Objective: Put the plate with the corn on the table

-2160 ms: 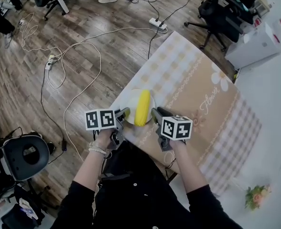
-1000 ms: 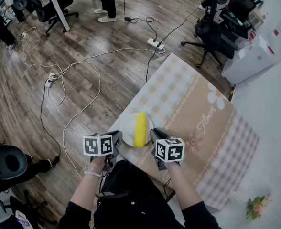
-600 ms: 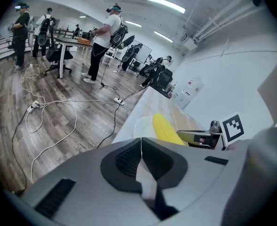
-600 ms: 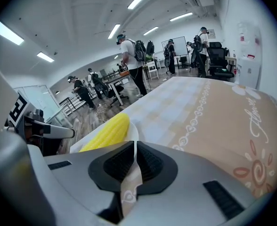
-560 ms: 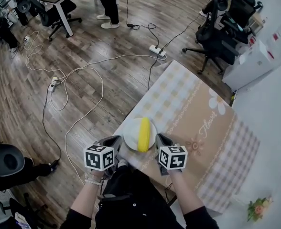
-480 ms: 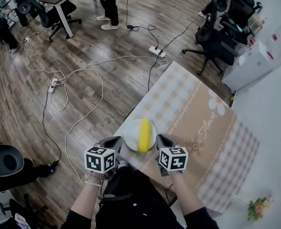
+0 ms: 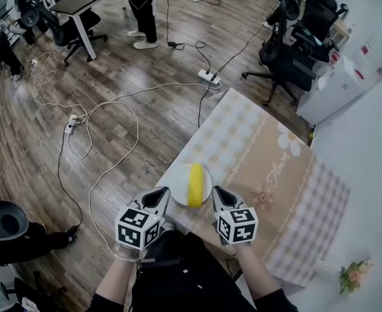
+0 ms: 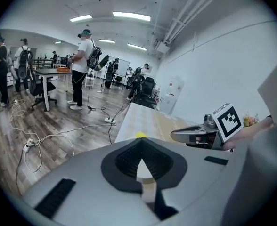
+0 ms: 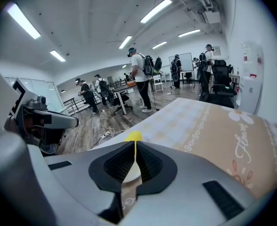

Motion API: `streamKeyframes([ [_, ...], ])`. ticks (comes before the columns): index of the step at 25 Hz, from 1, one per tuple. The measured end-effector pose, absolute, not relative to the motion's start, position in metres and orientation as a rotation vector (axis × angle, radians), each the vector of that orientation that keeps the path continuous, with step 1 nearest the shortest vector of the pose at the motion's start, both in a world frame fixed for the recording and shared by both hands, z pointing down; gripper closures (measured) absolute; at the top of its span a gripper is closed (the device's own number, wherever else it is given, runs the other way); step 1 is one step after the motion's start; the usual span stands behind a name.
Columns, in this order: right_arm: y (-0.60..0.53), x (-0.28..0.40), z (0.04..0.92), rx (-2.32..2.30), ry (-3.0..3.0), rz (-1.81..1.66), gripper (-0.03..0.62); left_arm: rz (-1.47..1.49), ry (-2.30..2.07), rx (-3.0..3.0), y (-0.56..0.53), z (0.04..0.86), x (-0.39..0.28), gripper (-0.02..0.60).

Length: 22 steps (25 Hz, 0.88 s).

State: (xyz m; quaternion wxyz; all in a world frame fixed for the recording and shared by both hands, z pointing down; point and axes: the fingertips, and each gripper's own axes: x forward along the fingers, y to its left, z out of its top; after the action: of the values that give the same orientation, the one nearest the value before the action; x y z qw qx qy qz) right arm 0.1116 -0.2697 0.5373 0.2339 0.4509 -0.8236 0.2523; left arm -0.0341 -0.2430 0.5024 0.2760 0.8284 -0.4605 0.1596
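Observation:
A white plate [image 7: 179,186] with a yellow corn cob [image 7: 195,184] lying on it sits on the near left corner of the table [image 7: 275,174], which has a checked and tan cloth. My left gripper [image 7: 164,194] is just left of the rim and my right gripper [image 7: 215,192] just right of it. Both point inward and are shut with nothing between the jaws. I cannot tell whether either tip touches the rim. In the left gripper view the corn [image 8: 140,135] peeks over the closed tips [image 8: 141,142]. The right gripper view also shows the corn [image 9: 133,136] beyond the tips [image 9: 135,145], with the plate [image 9: 131,172] below.
The table edge drops to a wooden floor with loose cables and a power strip [image 7: 209,78]. Office chairs [image 7: 288,51] stand beyond the far corner and a person [image 7: 142,5] stands further off. A white cabinet [image 7: 337,77] is at the right and a flower bunch [image 7: 353,275] lies at the near right.
The plate, earlier carried between the two grippers at the table's edge, now rests on the corner. Both grippers have drawn back a little toward me.

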Motion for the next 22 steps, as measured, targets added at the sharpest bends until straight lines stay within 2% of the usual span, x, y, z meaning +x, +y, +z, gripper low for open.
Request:
streamKeyframes([
  [22,-0.247,0.091,0.391,1.296,-2.515,0.268,0.549,0.340,-1.252,2.558,-0.218,0.381,-0.005,0.568],
])
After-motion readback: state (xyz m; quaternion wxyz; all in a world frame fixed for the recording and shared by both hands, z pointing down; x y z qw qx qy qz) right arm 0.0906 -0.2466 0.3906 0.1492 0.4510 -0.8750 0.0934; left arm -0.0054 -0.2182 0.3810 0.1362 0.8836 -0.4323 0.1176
